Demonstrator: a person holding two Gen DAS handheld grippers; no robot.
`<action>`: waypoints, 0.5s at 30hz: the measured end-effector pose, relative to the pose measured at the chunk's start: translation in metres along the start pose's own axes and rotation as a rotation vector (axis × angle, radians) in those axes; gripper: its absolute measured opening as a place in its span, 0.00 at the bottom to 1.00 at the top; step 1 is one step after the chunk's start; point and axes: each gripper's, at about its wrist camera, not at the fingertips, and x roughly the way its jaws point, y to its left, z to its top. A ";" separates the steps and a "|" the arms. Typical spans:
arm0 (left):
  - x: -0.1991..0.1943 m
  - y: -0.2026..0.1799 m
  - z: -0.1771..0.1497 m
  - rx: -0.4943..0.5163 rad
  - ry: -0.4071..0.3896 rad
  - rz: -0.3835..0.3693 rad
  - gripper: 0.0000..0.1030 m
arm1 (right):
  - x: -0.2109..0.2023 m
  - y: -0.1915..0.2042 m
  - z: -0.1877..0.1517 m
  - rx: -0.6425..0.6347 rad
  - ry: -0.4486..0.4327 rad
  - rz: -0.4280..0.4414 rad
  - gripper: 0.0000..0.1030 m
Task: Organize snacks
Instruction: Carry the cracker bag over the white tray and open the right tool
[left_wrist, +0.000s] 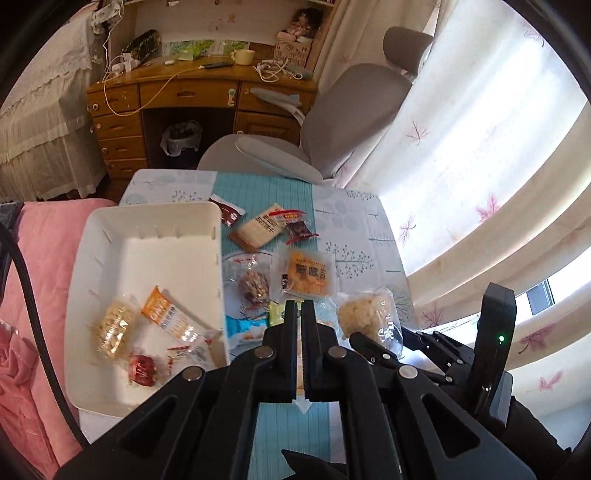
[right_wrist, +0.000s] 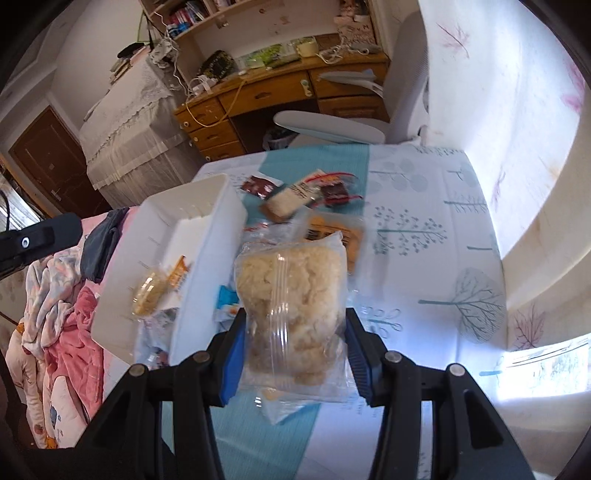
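Wooden desk (left_wrist: 192, 92) with drawers at upper centre, grey office chair (left_wrist: 347, 110) beside it, leaf-patterned curtains (left_wrist: 480, 155) glowing with daylight at right, lace-covered furniture (left_wrist: 40, 122) upper left, pink bedding (left_wrist: 40, 295) lower left

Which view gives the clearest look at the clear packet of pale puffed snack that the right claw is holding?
The right wrist view: the puffed snack packet fills the centre, pinched between the right claw pads. In the left wrist view the packet appears small at the side, partly hidden by claw linkages.
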 end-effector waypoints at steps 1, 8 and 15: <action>-0.007 0.007 0.002 0.006 -0.009 -0.003 0.00 | -0.002 0.010 0.000 -0.001 -0.011 0.006 0.48; -0.041 0.061 0.007 -0.005 -0.052 -0.017 0.00 | -0.010 0.070 -0.003 -0.031 -0.078 0.051 0.48; -0.060 0.123 0.004 -0.032 -0.062 -0.031 0.00 | -0.005 0.137 -0.008 -0.084 -0.127 0.107 0.48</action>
